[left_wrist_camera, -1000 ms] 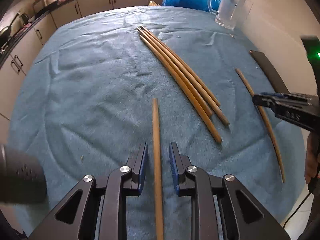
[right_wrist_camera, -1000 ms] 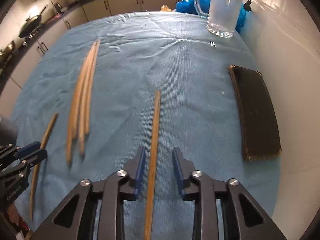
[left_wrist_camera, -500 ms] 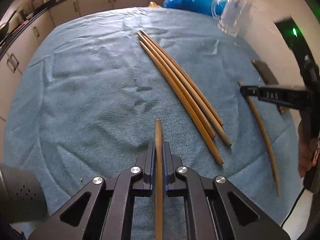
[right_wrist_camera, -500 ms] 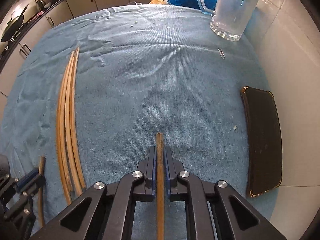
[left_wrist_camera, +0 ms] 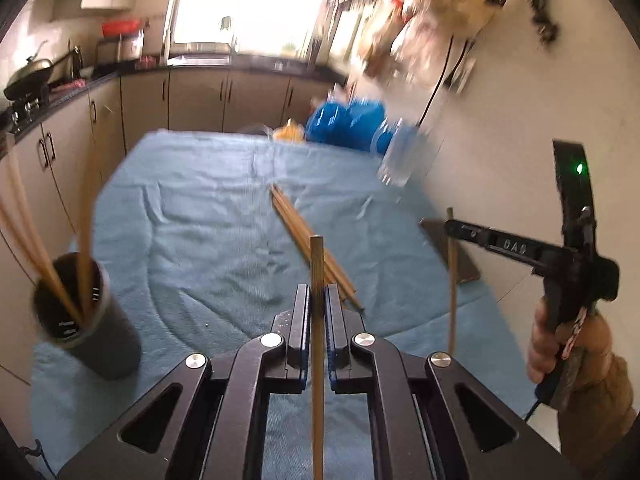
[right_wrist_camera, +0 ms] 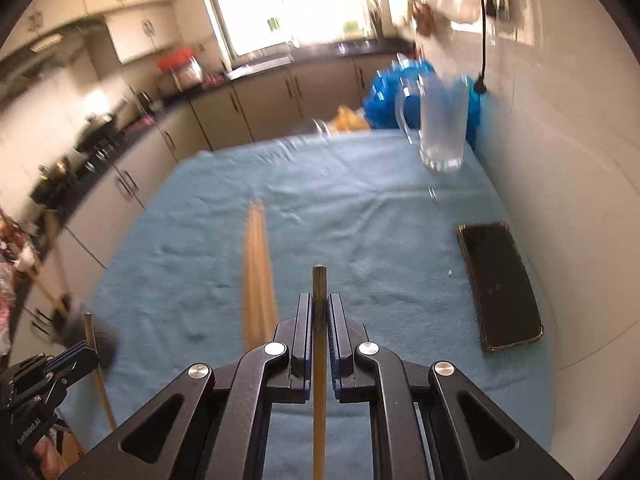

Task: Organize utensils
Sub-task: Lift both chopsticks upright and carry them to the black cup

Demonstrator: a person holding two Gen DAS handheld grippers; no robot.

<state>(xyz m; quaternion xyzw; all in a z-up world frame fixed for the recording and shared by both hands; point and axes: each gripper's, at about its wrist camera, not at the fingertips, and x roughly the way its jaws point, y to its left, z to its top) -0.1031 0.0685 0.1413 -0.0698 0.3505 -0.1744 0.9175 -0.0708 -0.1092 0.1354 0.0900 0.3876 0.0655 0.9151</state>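
Chopsticks are being gathered on a worktop (left_wrist_camera: pixel 192 208) covered with a blue towel. The left gripper (left_wrist_camera: pixel 317 320) is pinching one wooden chopstick (left_wrist_camera: pixel 317 264) between its blue pads, with the stick running straight along the fingers and its tip poking out beyond them. The right gripper (right_wrist_camera: pixel 319 320) is pinching a second chopstick (right_wrist_camera: pixel 319 292) the same way. A loose bundle of chopsticks (left_wrist_camera: pixel 308 240) lies on the towel between the two grippers. To the left, a dark cylindrical holder (left_wrist_camera: pixel 86 316) stands upright near the towel's edge with several chopsticks (left_wrist_camera: pixel 24 240) leaning in it. A glass mug (right_wrist_camera: pixel 442 128) stands at the far right corner, blurred. A black phone (right_wrist_camera: pixel 502 284) lies flat by the white wall. A hand (left_wrist_camera: pixel 548 344) grips the right gripper's handle.
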